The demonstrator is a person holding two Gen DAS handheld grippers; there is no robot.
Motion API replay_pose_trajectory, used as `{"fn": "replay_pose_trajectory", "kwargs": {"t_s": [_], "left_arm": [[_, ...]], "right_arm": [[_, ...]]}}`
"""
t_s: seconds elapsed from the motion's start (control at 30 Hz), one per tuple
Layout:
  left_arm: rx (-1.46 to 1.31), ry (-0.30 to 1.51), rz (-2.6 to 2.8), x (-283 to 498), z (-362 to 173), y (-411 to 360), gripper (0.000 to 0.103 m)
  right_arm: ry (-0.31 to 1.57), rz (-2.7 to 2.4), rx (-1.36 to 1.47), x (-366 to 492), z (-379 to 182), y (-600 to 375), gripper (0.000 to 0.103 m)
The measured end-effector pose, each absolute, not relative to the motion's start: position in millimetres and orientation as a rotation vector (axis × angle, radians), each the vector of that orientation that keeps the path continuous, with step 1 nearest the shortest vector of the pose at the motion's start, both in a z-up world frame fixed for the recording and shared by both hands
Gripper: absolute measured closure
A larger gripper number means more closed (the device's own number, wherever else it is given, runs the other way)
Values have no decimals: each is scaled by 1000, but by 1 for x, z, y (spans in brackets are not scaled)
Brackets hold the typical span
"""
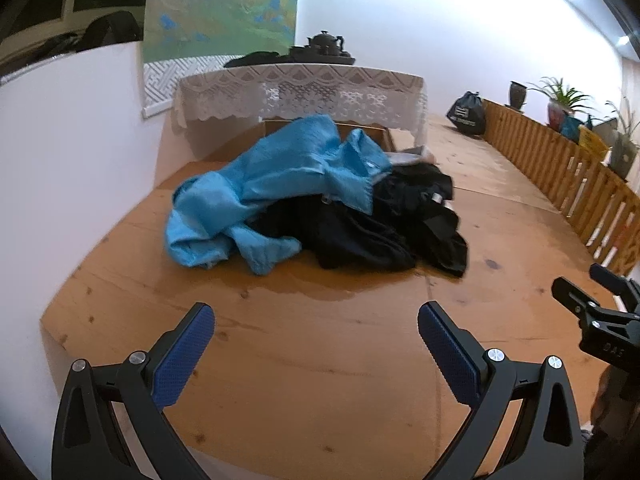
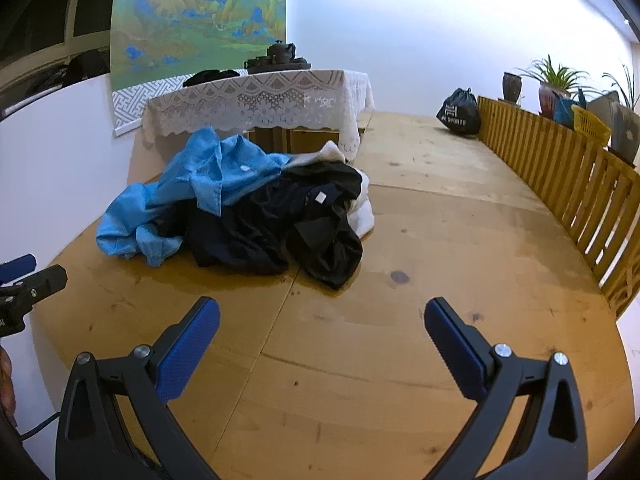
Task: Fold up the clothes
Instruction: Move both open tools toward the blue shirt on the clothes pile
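Note:
A heap of clothes lies on the wooden platform [image 1: 320, 360]. A crumpled light blue shirt [image 1: 272, 188] drapes over the heap's left and top. Black garments [image 1: 368, 232] spread out to its right. In the right wrist view the blue shirt [image 2: 192, 184] and the black garments [image 2: 288, 228] show again, with a white garment [image 2: 365, 216] peeking out behind them. My left gripper [image 1: 316, 316] hovers open well short of the heap, nothing between its blue pads. My right gripper [image 2: 322, 312] is open too, also short of the heap; its tip [image 1: 576, 300] shows at the left view's right edge.
Behind the heap stands a low table with a white lace cloth [image 1: 300, 92] carrying a dark tea set [image 1: 324, 46]. A slatted wooden fence [image 2: 560, 184] runs along the right, with potted plants [image 2: 552, 84] behind it. A black drawstring bag [image 2: 458, 114] sits at the far right.

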State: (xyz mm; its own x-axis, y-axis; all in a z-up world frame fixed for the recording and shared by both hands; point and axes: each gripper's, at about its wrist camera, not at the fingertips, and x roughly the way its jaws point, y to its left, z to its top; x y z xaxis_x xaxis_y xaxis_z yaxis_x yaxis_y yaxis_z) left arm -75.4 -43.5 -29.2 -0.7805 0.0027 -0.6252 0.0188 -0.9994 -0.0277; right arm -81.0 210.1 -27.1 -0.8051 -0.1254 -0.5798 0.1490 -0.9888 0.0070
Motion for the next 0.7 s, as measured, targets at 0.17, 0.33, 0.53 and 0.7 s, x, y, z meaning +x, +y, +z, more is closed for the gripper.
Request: {"fn": "replay_pose_trajectory", "kwargs": {"t_s": [0.17, 0.33, 0.53, 0.7], "left_arm": [[1032, 53, -2948, -92, -32, -55, 0], [985, 6, -2920, -108, -34, -62, 0], [818, -47, -2930, -115, -27, -69, 0], [833, -14, -2920, -132, -26, -79, 0]], "right_arm": [[14, -2796, 993, -105, -40, 207, 0], [88, -2874, 970, -122, -41, 204, 0], [26, -2893, 834, -134, -22, 214, 0], [-39, -2866, 824, -149, -16, 216, 0]]}}
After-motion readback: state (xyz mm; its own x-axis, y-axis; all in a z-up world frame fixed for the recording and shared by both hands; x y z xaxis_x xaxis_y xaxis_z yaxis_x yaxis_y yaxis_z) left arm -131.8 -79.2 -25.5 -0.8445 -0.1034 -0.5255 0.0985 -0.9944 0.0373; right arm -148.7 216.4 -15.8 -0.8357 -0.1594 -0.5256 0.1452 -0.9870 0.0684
